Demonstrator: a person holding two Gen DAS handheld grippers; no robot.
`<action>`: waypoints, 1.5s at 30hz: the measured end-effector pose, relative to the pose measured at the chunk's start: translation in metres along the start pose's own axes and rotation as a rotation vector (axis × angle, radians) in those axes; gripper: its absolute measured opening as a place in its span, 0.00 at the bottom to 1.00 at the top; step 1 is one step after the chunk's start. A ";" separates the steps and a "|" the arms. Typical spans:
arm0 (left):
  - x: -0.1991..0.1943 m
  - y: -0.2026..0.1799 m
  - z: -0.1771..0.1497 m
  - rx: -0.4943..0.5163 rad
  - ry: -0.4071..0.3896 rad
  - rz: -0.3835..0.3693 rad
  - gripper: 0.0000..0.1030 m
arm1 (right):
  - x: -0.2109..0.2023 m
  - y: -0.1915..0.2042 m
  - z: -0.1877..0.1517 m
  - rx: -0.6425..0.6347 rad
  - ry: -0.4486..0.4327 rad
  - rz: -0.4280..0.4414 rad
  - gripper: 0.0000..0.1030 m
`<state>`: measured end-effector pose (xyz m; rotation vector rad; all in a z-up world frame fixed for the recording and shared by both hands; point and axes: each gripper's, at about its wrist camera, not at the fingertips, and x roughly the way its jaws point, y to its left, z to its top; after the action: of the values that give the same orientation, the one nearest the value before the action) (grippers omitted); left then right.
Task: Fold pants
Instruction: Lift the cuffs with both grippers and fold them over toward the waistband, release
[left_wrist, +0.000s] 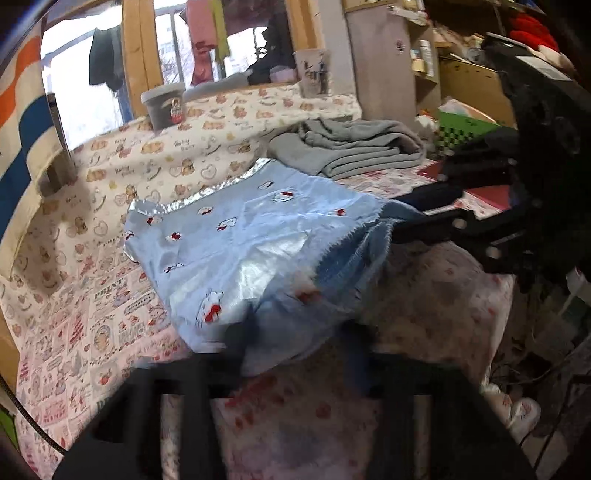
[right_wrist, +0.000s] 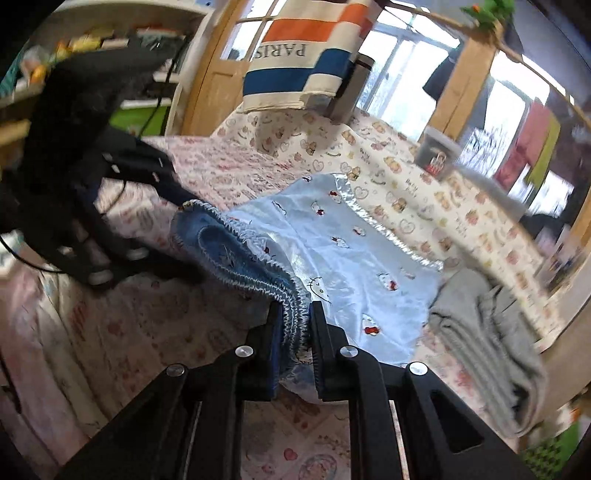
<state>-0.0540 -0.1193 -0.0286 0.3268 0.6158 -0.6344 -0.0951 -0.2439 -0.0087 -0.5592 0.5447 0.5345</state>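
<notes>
The right gripper (right_wrist: 293, 321) pinches the blue satin pants' (right_wrist: 351, 258) elastic waistband (right_wrist: 258, 258); the left gripper (left_wrist: 295, 332) clamps its other end. The pants hang lifted over the bed (right_wrist: 129, 314), unfolded; folding seems barely begun.

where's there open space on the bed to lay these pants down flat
Free: the printed sheet left of the blue satin pants, up to the striped tote, and the bear-print cover behind them. Crowded: the folded grey garment beside the pants' far corner, and the grey tub on the sill side. Both grippers, left and right, pinch the waistband.
</notes>
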 end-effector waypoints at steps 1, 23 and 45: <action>0.001 0.002 0.003 -0.016 0.001 -0.007 0.06 | 0.001 -0.005 0.000 0.024 -0.003 0.019 0.14; 0.076 0.080 0.078 -0.155 0.124 0.016 0.03 | 0.100 -0.154 0.040 0.542 -0.034 0.298 0.12; 0.135 0.137 0.083 -0.218 0.264 0.000 0.25 | 0.158 -0.183 -0.010 0.743 0.205 0.128 0.09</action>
<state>0.1552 -0.1135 -0.0350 0.2077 0.9295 -0.5216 0.1268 -0.3319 -0.0481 0.1334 0.9205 0.3577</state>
